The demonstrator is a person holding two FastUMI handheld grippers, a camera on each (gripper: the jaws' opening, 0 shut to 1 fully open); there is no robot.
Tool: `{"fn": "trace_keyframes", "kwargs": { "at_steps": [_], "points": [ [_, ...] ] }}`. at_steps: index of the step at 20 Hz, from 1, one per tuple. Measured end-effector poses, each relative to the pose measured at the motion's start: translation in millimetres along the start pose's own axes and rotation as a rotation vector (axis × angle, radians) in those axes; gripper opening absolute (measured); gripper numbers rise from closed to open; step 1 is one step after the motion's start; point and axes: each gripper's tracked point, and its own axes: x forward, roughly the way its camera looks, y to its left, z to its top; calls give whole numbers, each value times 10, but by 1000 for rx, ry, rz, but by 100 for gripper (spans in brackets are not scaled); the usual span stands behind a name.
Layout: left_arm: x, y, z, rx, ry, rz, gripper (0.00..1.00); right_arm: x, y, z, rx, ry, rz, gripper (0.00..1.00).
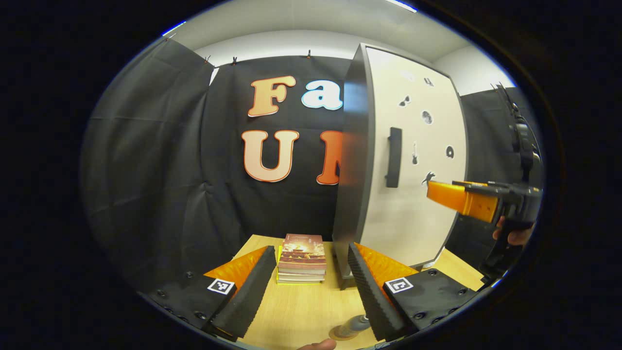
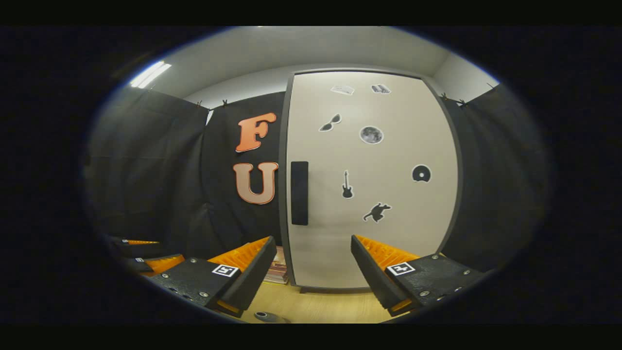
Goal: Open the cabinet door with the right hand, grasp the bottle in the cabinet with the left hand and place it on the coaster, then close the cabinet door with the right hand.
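Black cloth hangs behind a pale wooden table (image 1: 301, 311), where a tall cabinet (image 1: 354, 170) stands at about 1 o'clock in the left gripper view, beside a short stack of books (image 1: 301, 260). Its light door (image 2: 369, 194) looks flush with the dark frame, so I judge it shut. The left gripper (image 1: 311, 287) is spread wide with nothing between its fingers. Just under them, at 6 o'clock on the near table edge, a small grey bottle (image 1: 354, 324) sits on what looks like a round brownish coaster (image 1: 337, 334), though that edge of the view is too squeezed to be sure. The right gripper (image 2: 311, 272) is likewise spread and empty, facing the door squarely. The dark handle (image 2: 299, 193) lies at 12 o'clock, slightly to 11, above its fingers and apart from them. The handle's long axis runs upright along the door's free edge, crosswise to the gap between the fingers. The right gripper is the nearer one to the door. With the bottle apparently placed and the door apparently closed, the task seems essentially done, and any last push would fall to the right side.
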Motion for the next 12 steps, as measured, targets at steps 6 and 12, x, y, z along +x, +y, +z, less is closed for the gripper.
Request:
{"fn": "trace_keyframes", "kwargs": {
  "at_steps": [6,12],
  "points": [
    [-532,-344,135,10,-30,53,94,-876,-347,-142,36,30,-38,95],
    [-908,-592,318,39,-77,65,95,-1337,-596,-65,61,14,-79,95]
  ]
}}
